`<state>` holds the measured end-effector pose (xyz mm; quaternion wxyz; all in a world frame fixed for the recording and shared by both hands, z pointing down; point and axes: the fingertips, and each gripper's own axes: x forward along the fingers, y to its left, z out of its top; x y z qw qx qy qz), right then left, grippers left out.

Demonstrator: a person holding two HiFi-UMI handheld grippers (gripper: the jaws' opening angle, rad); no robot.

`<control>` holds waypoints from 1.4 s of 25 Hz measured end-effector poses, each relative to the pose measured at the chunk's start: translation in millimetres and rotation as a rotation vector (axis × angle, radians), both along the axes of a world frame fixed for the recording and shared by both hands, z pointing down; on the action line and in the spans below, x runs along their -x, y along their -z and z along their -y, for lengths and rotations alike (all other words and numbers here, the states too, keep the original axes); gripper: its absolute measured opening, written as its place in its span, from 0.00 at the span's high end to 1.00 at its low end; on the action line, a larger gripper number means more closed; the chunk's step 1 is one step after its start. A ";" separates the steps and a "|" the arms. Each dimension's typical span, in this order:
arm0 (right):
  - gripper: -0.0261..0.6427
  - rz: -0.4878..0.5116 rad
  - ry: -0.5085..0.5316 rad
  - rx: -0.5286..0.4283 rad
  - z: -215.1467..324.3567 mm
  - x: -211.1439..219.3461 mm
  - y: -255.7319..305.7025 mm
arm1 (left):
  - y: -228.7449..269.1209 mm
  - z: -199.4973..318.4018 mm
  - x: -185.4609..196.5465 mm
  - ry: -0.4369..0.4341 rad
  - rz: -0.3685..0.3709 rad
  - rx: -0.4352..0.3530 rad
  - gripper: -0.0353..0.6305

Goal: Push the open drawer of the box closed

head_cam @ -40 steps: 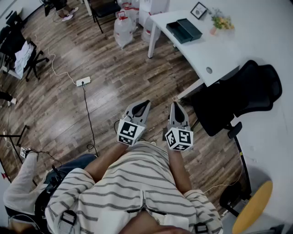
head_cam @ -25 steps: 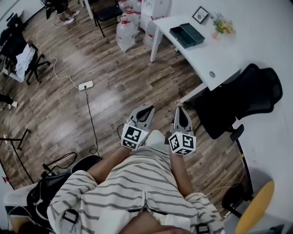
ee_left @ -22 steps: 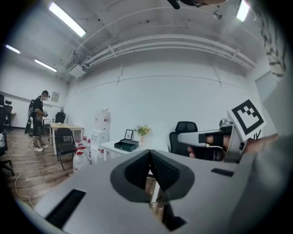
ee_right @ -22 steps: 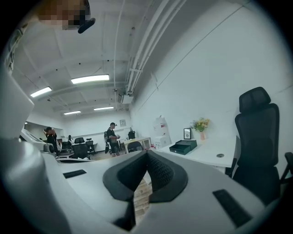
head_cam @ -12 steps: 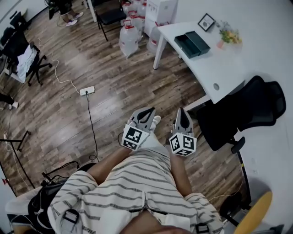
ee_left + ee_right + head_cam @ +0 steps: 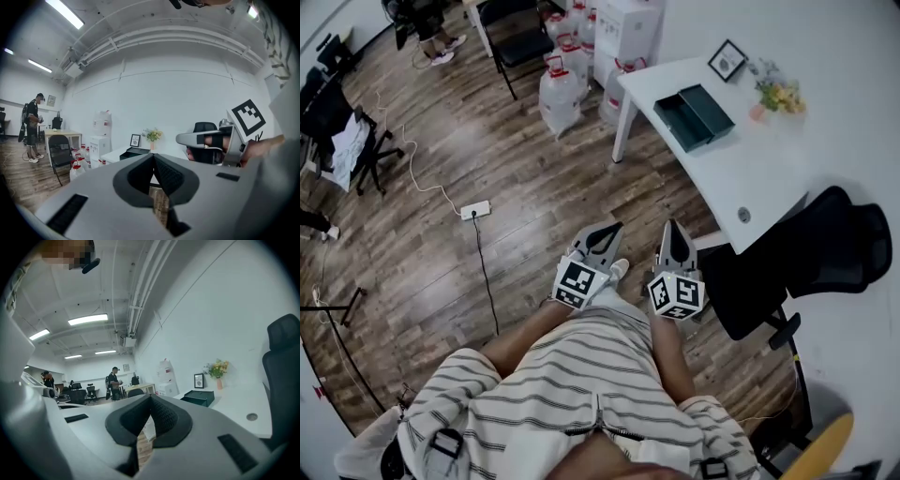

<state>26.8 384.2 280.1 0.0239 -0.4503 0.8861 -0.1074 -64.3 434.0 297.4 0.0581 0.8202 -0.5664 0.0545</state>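
Distance explains our posture: the box [image 6: 709, 107] with its open drawer [image 6: 678, 123] sits well off on the white desk [image 6: 761, 161], so we hold the left gripper [image 6: 604, 230] and right gripper [image 6: 673, 227] clenched, empty, before our waist.

One dark green box [image 6: 708, 108], one framed picture [image 6: 727, 60] and one pot of flowers [image 6: 776, 94] sit at the far end of the single white desk [image 6: 769, 164]. One black office chair [image 6: 825, 234] stands at its near edge. At least three water jugs [image 6: 558, 94] and one power strip [image 6: 474, 210] are on the floor.
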 end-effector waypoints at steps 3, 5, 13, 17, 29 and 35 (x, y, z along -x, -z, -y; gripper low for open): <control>0.95 0.002 0.008 -0.002 48.5 5.6 4.8 | 5.0 49.0 2.4 -0.004 0.005 -0.003 0.94; 0.95 0.008 0.013 -0.003 79.9 7.4 6.4 | 6.4 79.6 3.0 -0.006 0.009 -0.004 0.94; 0.95 0.027 0.014 0.018 179.4 9.4 0.4 | -0.1 174.6 3.1 -0.011 0.028 0.012 0.95; 0.95 0.037 0.013 0.045 202.4 12.6 -7.1 | -6.1 199.6 3.3 -0.014 0.028 0.029 0.95; 0.95 -0.012 -0.018 0.147 263.8 34.1 -48.1 | -37.0 272.8 14.5 -0.090 -0.005 0.111 0.94; 0.95 -0.018 -0.071 0.191 323.8 54.1 -61.4 | -45.8 336.4 35.3 -0.165 -0.003 0.142 0.95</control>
